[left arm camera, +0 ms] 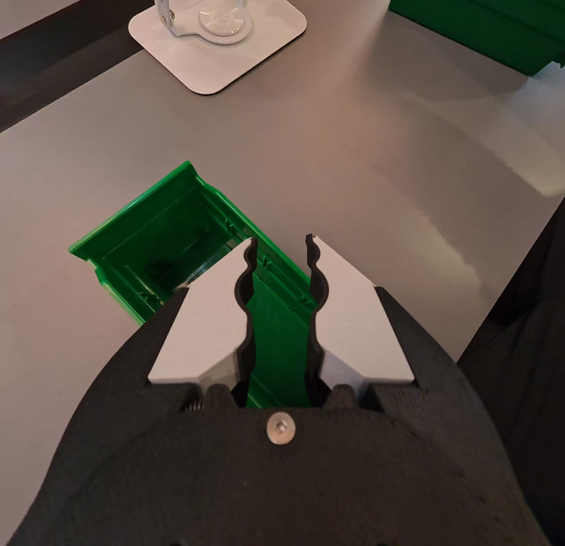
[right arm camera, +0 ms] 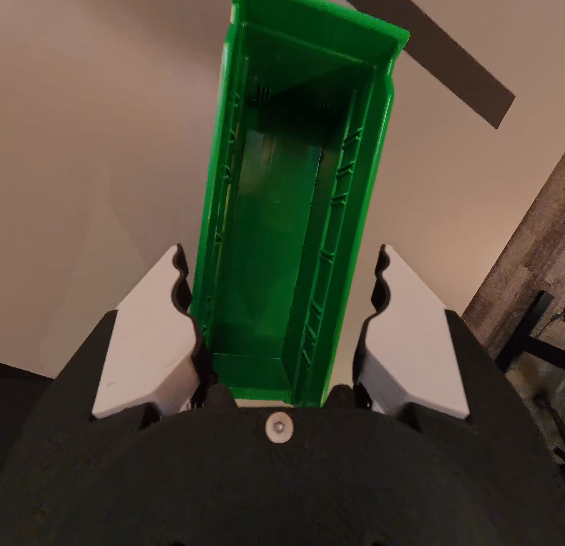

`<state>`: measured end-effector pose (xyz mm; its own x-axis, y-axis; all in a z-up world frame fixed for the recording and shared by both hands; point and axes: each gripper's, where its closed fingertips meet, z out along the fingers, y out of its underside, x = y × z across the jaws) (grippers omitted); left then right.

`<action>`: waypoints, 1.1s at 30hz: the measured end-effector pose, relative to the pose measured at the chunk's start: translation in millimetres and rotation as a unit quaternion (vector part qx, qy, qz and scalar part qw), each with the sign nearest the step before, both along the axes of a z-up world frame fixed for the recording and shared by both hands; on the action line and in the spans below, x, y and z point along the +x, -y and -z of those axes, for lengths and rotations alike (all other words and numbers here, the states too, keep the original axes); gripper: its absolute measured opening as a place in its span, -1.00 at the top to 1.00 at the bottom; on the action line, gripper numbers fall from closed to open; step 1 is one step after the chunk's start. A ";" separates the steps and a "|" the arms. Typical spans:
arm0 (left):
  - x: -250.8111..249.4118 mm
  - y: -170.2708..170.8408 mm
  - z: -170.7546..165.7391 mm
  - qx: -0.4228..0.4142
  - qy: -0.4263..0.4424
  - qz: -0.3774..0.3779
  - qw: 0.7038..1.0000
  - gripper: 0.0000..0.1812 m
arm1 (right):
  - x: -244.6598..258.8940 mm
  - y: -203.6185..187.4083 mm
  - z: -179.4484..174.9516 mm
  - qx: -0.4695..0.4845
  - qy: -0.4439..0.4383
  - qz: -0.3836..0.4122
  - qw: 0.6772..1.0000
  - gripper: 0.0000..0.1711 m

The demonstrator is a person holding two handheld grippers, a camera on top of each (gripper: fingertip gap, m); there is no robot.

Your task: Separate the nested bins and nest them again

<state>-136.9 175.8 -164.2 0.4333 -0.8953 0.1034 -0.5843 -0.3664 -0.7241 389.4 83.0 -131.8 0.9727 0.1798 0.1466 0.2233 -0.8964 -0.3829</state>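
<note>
Right tool, fingers spread wide, straddles green bin near end; long axis runs 12 o'clock. Left tool, parted, empty, over bin angled 10 o'clock on bench.

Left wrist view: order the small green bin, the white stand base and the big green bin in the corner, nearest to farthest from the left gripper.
From the left gripper:
1. Small green bin, under the fingers.
2. White stand base, ahead, left.
3. Big green bin, far right corner.
</note>
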 end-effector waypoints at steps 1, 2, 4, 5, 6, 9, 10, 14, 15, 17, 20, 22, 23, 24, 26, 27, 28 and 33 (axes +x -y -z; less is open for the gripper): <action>0.0 0.1 0.0 0.000 0.000 0.000 1.000 0.65 | 2.0 -0.7 3.3 -0.010 0.001 0.001 1.000 -0.43; 0.1 0.2 -0.1 0.000 0.000 0.001 1.000 0.65 | 3.7 -2.8 5.7 -0.015 -0.004 0.005 1.000 -0.40; -0.2 0.2 -0.2 0.000 0.000 0.001 1.000 0.65 | 4.5 -7.1 10.2 -0.020 -0.018 0.014 1.000 -0.38; -0.7 0.1 0.0 0.000 0.000 0.000 1.000 0.65 | 3.6 -8.6 12.0 -0.023 -0.025 0.014 0.999 -0.35; -1.3 -0.1 0.1 -0.001 0.000 0.000 1.000 0.65 | 1.4 -9.5 12.9 -0.025 -0.036 0.013 0.999 -0.27; -2.6 -1.3 -0.4 -0.001 0.003 -0.002 1.000 0.65 | 0.9 -11.7 12.0 -0.027 -0.037 0.014 0.999 -0.19; -3.1 -1.7 -0.3 -0.001 0.004 -0.003 1.000 0.65 | 1.1 -11.9 11.6 -0.028 -0.036 0.014 0.999 -0.17; -3.9 -2.0 2.9 -0.005 0.001 -0.003 1.000 0.64 | 1.3 -13.1 9.5 -0.020 -0.028 0.009 0.999 -0.08; -3.8 -2.0 3.1 -0.005 0.001 -0.003 1.000 0.64 | 1.1 -12.9 9.0 -0.018 -0.025 0.006 0.999 -0.06; -3.6 -2.0 3.4 -0.005 0.001 -0.003 1.000 0.64 | -0.3 -12.7 7.5 -0.013 -0.019 -0.001 1.000 -0.03; -3.7 -2.0 4.4 -0.006 0.000 -0.003 1.000 0.64 | -0.8 -13.1 4.5 -0.003 -0.012 -0.005 1.000 -0.01; -3.4 -1.9 4.5 -0.006 -0.001 -0.003 1.000 0.64 | -1.2 -13.0 1.4 0.002 -0.019 -0.005 1.000 0.00; -3.3 -1.7 4.6 -0.006 -0.001 -0.003 1.000 0.65 | -1.3 -13.0 -0.7 0.005 -0.029 -0.005 1.000 0.00; -3.2 -1.5 4.8 -0.006 -0.002 -0.002 1.000 0.64 | -0.9 -12.9 -3.7 0.010 -0.037 -0.003 0.999 0.00; -3.1 -1.4 5.3 -0.006 -0.003 -0.002 1.000 0.65 | 1.0 -12.5 -11.3 0.019 -0.043 0.000 0.999 -0.01; -2.8 -1.4 5.5 -0.007 -0.003 -0.002 1.000 0.65 | 1.7 -11.9 -15.5 0.021 -0.042 -0.001 0.999 -0.02; -2.4 -1.4 5.7 -0.007 -0.003 -0.002 1.000 0.65 | 2.4 -11.4 -19.9 0.024 -0.039 -0.003 0.999 -0.03; -0.4 -0.3 6.2 -0.007 -0.005 0.001 1.000 0.64 | 3.1 -10.8 -52.5 0.053 -0.038 -0.002 0.998 -0.04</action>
<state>-137.3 176.1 -170.4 0.4325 -0.8947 0.1119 -0.5916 -0.3752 -0.7137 392.6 93.9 -79.3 0.9810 0.1709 0.0918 0.1939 -0.8489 -0.4917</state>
